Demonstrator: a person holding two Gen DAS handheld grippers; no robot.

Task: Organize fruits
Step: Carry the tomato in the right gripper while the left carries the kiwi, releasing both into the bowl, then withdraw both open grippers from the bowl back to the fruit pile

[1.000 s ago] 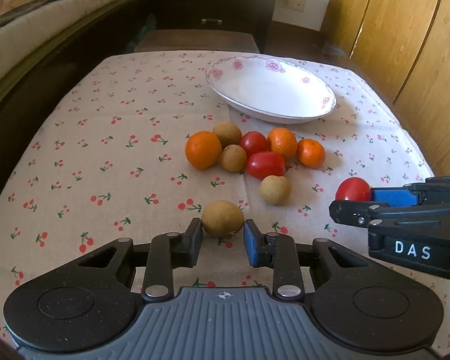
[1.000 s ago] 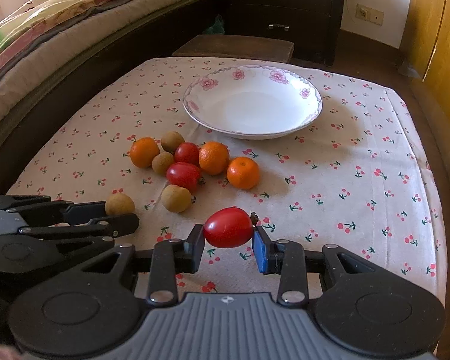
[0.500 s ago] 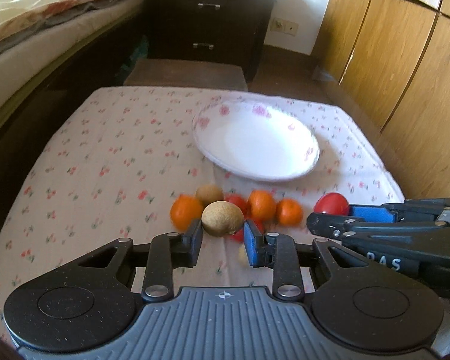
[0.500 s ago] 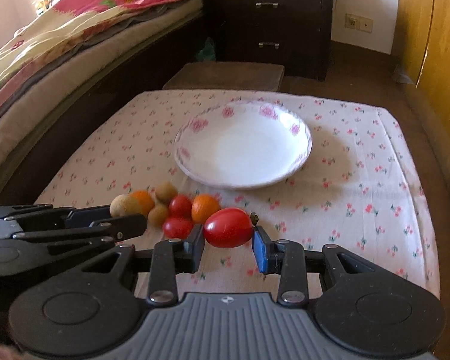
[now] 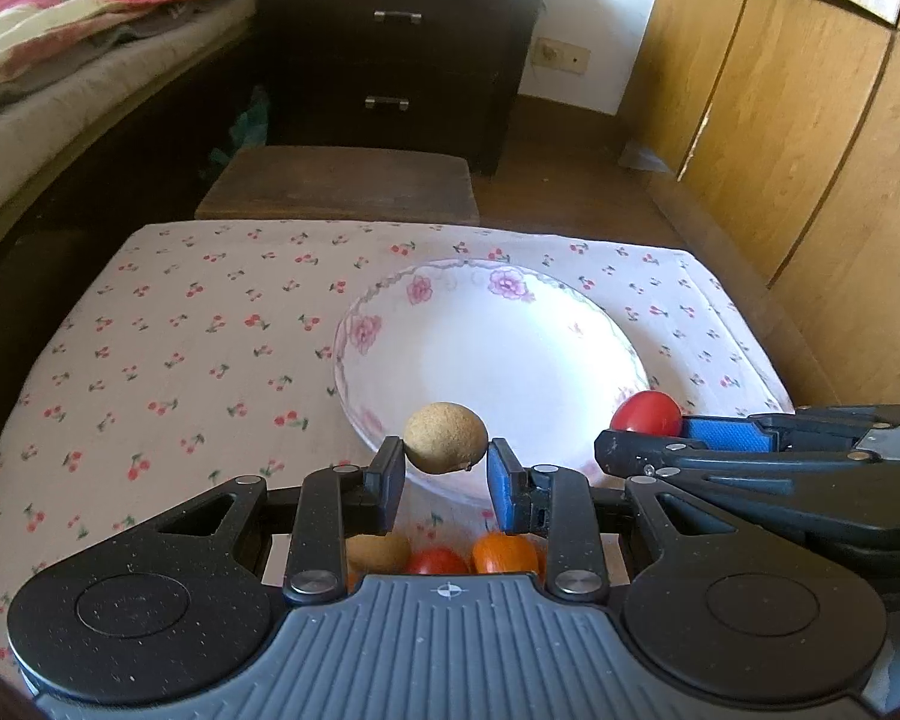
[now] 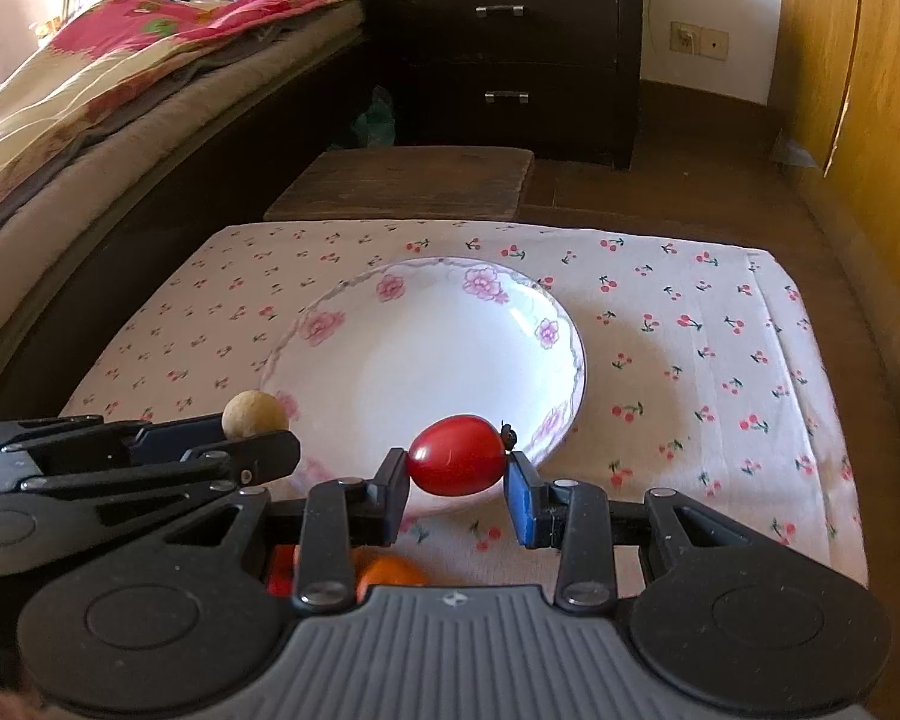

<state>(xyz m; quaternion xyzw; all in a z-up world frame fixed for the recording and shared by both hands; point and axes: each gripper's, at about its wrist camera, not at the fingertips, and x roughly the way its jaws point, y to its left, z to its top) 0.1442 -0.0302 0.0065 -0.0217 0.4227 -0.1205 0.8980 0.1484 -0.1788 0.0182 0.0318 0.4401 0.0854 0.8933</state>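
Observation:
My left gripper [image 5: 445, 461] is shut on a round brown fruit [image 5: 445, 437] and holds it over the near rim of a white floral plate [image 5: 390, 324]. My right gripper [image 6: 456, 471] is shut on a red tomato [image 6: 456, 455] and holds it over the near rim of the same plate [image 6: 342, 312]. Each gripper shows in the other's view, side by side: the right one [image 5: 642, 438] with its tomato [image 5: 647, 413], the left one [image 6: 258, 438] with its brown fruit [image 6: 253, 414]. The plate holds nothing. Other fruits lie below, mostly hidden: a brown one [image 5: 378, 549], a tomato [image 5: 438, 561], an orange [image 5: 504, 552].
The table wears a cherry-print cloth [image 5: 180, 336]. A low wooden stool [image 5: 336, 183] stands beyond the far edge. A bed [image 6: 90, 108] runs along the left, a dark drawer chest [image 6: 510, 48] at the back, wooden cupboards [image 5: 810, 120] on the right.
Both grippers lifted their fruits off the cloth and carried them forward to the plate's near rim. The loose fruits have dropped out of sight beneath the grippers.

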